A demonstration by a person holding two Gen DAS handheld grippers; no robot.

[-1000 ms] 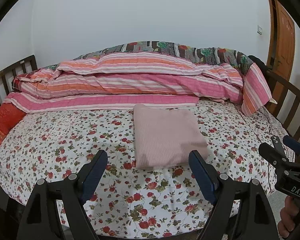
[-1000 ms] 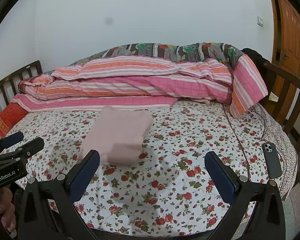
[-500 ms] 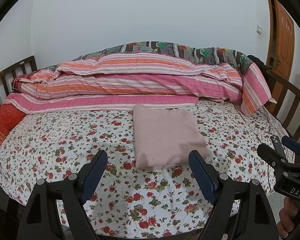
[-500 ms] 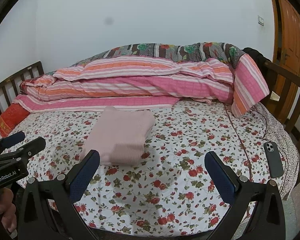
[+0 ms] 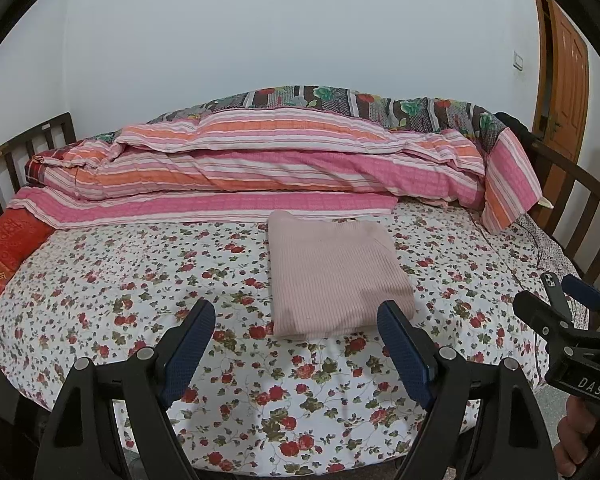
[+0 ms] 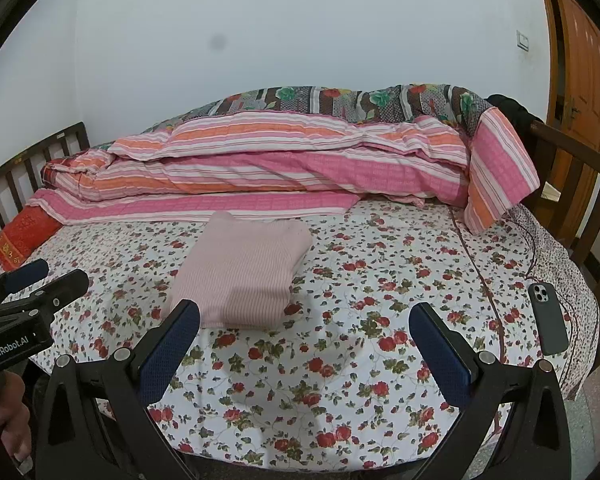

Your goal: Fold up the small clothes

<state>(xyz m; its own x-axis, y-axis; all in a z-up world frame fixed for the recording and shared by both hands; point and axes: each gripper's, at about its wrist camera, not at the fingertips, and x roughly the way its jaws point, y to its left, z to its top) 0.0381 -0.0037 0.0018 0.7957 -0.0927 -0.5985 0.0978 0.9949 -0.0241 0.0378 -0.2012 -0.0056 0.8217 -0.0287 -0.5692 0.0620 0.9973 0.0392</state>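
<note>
A pale pink ribbed garment (image 5: pixel 334 272) (image 6: pixel 242 270) lies folded into a neat rectangle on the flowered bedsheet (image 5: pixel 140 292) (image 6: pixel 380 292). My left gripper (image 5: pixel 296 320) hovers just short of the garment's near edge, jaws wide apart, nothing between them. My right gripper (image 6: pixel 304 320) hangs to the right of the garment over bare sheet, also open and empty. Each gripper shows at the edge of the other's view, the right gripper (image 5: pixel 556 312) at the right and the left gripper (image 6: pixel 40 284) at the left, each held by a hand.
A rolled pink and orange striped quilt (image 5: pixel 260 168) (image 6: pixel 284 160) fills the back of the bed. A red pillow (image 5: pixel 8 252) lies at the left. A dark phone (image 6: pixel 548 322) rests near the right edge. Wooden rails (image 6: pixel 572 168) bound both sides; a door (image 6: pixel 580 64) stands beyond.
Nothing has visibly changed except a slight drift of the right wrist view; the garment and both grippers stay as they were.
</note>
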